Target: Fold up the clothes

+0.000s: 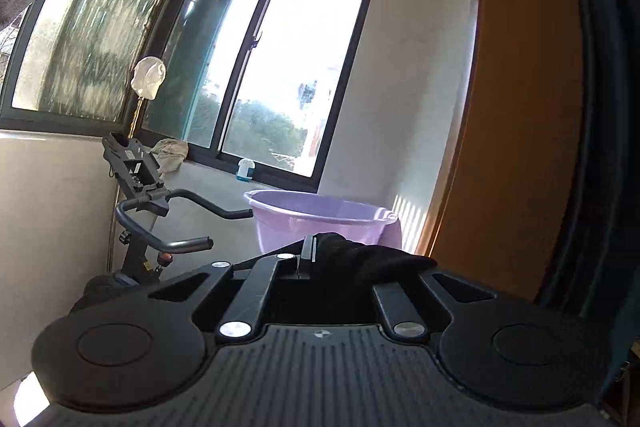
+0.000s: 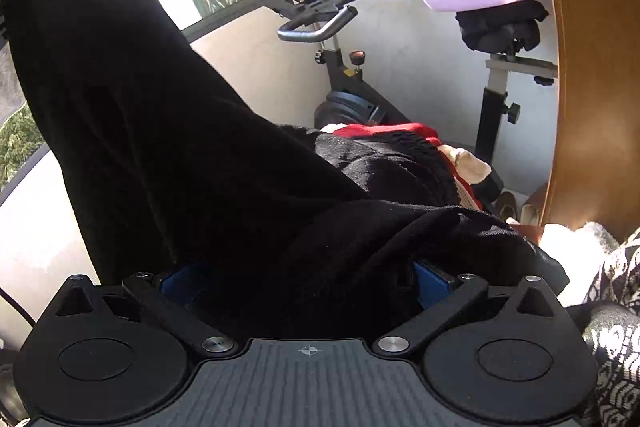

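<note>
A black garment (image 2: 160, 131) hangs stretched from the upper left down over my right gripper (image 2: 304, 267), whose fingers are buried under the cloth; only blue pad edges show. In the left wrist view my left gripper (image 1: 320, 259) is raised and shut on a fold of the same black garment (image 1: 360, 259), which bunches over its right finger. A pile of clothes, black, red and cream (image 2: 400, 155), lies beyond the right gripper.
An exercise bike (image 2: 332, 27) stands ahead, with dark cloth on its saddle (image 2: 500, 23). A lilac plastic basin (image 1: 320, 219) sits by the window sill. A wooden door (image 1: 520, 107) is on the right. A patterned black-and-white fabric (image 2: 616, 307) lies at the right edge.
</note>
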The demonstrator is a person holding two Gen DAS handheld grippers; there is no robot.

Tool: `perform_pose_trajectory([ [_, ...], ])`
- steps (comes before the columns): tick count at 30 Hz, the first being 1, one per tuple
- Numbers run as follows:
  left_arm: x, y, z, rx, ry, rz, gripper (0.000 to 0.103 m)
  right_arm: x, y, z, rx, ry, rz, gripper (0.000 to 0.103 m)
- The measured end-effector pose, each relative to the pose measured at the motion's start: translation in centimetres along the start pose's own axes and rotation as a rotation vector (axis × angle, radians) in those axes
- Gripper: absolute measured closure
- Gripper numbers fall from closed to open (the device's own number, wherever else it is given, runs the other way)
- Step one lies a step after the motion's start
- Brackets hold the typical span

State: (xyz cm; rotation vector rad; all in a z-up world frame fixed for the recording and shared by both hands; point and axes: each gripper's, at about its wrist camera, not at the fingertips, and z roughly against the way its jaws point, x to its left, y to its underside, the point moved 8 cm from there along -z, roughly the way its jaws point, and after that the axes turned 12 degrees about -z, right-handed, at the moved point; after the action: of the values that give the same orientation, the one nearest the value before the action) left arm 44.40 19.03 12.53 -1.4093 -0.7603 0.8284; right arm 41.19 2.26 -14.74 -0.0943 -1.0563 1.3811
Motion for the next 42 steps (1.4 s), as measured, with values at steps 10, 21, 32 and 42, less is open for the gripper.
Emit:
perform_pose_trajectory([
  [10,3.2,14.9,-6.9,0.444,-0.063,-0.059,0.062,-2.5,0.2,-4.5,-0.006,0.188,-0.101,0.001],
  [21,4.8,26.8,1.4,0.763,-0.015,-0.043,0.015,-4.6,1.5,-6.8,0.084,0.153,-0.221,0.001],
  [32,-3.1,31.6,0.8,0.830,0.094,-0.535,0.004,-6.3,-1.2,-4.8,-0.036,0.094,-0.318,0.066],
  [42,-1.2,30.8,0.7,0.775,0.010,-0.606,0.027,-9.5,-2.8,-2.9,-0.115,0.097,-0.410,0.071],
])
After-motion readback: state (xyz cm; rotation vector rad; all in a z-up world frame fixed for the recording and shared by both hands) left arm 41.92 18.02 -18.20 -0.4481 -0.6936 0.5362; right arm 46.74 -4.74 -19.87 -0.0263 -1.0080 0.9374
